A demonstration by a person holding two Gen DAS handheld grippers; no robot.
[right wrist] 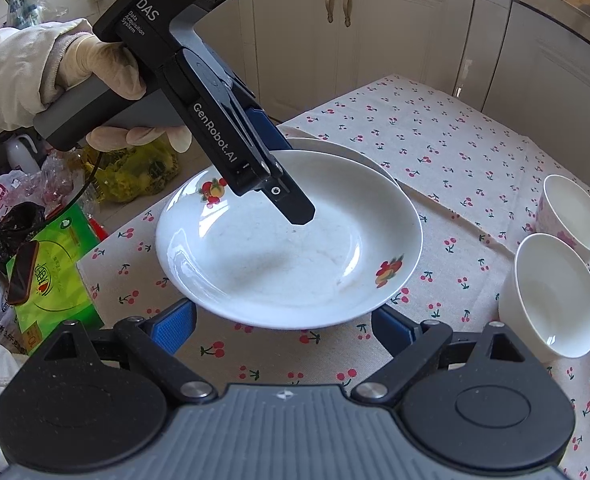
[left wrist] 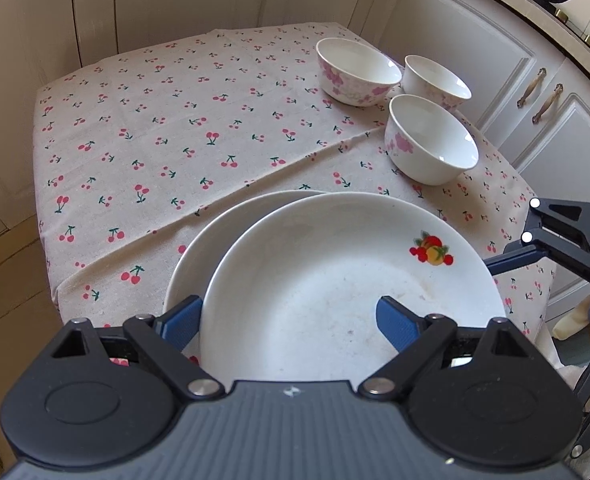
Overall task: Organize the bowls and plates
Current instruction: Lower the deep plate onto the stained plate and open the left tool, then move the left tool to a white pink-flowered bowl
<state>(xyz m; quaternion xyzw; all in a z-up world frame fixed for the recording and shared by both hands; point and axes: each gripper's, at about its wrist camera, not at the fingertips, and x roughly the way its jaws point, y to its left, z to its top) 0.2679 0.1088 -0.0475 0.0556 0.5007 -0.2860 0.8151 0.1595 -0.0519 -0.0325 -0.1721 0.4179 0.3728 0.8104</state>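
Straddling the top plate's point(left wrist: 335, 280) near rim with my left gripper point(left wrist: 291, 320), jaws wide, pads not pressing.

It overlaps a second plate point(left wrist: 199, 248) on the cherry tablecloth point(left wrist: 155, 140); I see three bowls point(left wrist: 433, 140) far right by the table edge, open cloth far left. My right gripper point(right wrist: 283, 328) hovers wide open, holding nothing, just beside the plate's rim.

A table under a cherry-print cloth point(left wrist: 183, 128) stands in a kitchen corner — cream cabinets point(left wrist: 475, 52) with brass handles point(left wrist: 531, 88) on two sides. Pale floor point(left wrist: 3, 280) shows below; daylight falls evenly — bags point(right wrist: 51, 264) crowd one side.
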